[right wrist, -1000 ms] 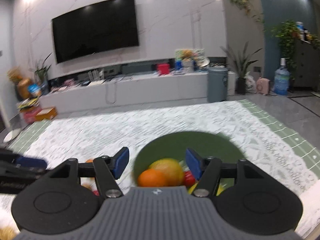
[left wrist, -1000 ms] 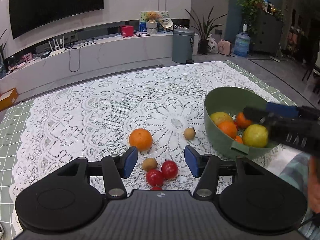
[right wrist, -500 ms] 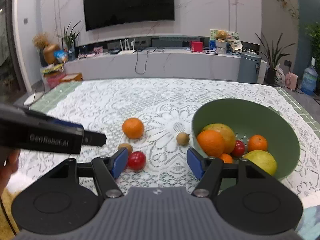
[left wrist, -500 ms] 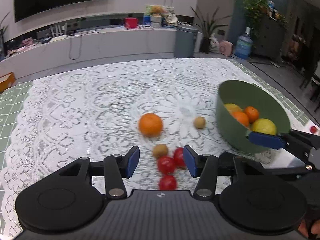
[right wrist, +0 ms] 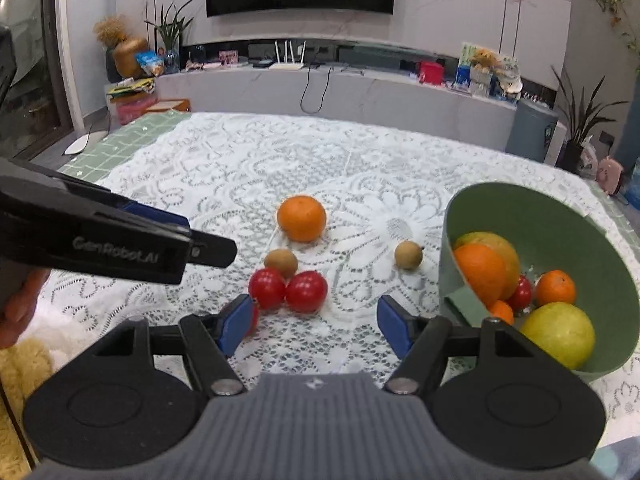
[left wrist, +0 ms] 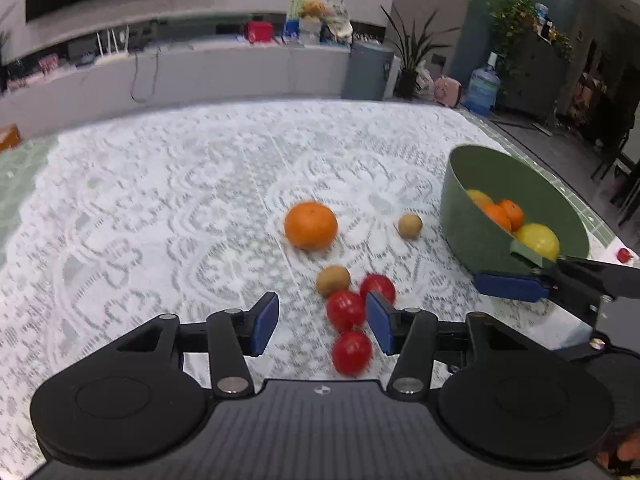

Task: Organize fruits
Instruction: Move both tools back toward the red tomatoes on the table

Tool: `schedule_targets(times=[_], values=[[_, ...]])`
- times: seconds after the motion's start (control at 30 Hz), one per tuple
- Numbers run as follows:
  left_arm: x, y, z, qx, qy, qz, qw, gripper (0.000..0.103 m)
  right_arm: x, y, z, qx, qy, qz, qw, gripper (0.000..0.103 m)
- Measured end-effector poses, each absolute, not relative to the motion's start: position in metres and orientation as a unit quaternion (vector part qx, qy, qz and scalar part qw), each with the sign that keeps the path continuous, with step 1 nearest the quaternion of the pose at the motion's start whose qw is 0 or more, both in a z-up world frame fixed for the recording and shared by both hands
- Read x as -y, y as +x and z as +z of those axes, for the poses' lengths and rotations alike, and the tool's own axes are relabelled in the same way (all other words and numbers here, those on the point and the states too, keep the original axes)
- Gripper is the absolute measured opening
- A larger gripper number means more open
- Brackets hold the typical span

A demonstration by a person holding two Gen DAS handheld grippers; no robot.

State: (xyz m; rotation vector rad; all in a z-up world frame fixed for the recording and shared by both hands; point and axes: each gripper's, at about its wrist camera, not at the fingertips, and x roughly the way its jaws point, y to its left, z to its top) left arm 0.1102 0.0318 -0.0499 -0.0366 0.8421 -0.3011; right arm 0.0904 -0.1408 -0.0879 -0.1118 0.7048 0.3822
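Note:
Three red tomatoes (left wrist: 345,310) (right wrist: 306,291) lie clustered on the lace tablecloth beside a brown fruit (left wrist: 333,280) (right wrist: 281,263). Behind them sit an orange (left wrist: 311,225) (right wrist: 301,218) and a small brown fruit (left wrist: 410,225) (right wrist: 408,255). The green bowl (left wrist: 476,240) (right wrist: 540,204) at the right holds oranges, a yellow-green fruit and a tomato. My left gripper (left wrist: 322,322) hovers over the tomatoes, jaws closing, nothing pressed between the pads. My right gripper (right wrist: 315,325) hovers just short of the tomatoes, jaws opening and empty; its left finger hides part of one tomato.
The left gripper (right wrist: 216,248) crosses the right wrist view from the left, a hand behind it. The right gripper's blue pad (left wrist: 508,286) shows beside the bowl. A small red fruit (left wrist: 624,255) lies right of the bowl. A white counter and television stand behind.
Both grippers dropped toward the loose fruit. The right one swung left from over the bowl to face the tomatoes and its jaws widened. The left one's jaws narrowed.

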Motion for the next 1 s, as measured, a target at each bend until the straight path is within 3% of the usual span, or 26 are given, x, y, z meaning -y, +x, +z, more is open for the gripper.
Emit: schedule_targets(times=[0.13, 0.27, 0.5, 0.83, 1.0], values=[[-0.036, 0.111, -0.058, -0.435, -0.047, -0.166, 0.884, 0.050, 0.141, 0.094, -0.090, -0.355, -0.056, 0.183, 0.915, 0.065], [-0.033, 0.110, -0.061, -0.445, -0.050, -0.185, 0.875, 0.040, 0.135, 0.097, -0.095, -0.370, -0.076, 0.189, 0.907, 0.045], [-0.026, 0.119, -0.075, -0.473, -0.054, -0.186, 0.859, 0.034, 0.132, 0.103, -0.102, -0.390, -0.083, 0.192, 0.897, 0.039], [-0.020, 0.132, -0.089, -0.500, -0.060, -0.183, 0.844, 0.036, 0.130, 0.109, -0.108, -0.407, -0.084, 0.194, 0.888, 0.039], [-0.021, 0.130, -0.087, -0.495, -0.056, -0.176, 0.849, 0.031, 0.131, 0.107, -0.106, -0.400, -0.082, 0.199, 0.891, 0.039]])
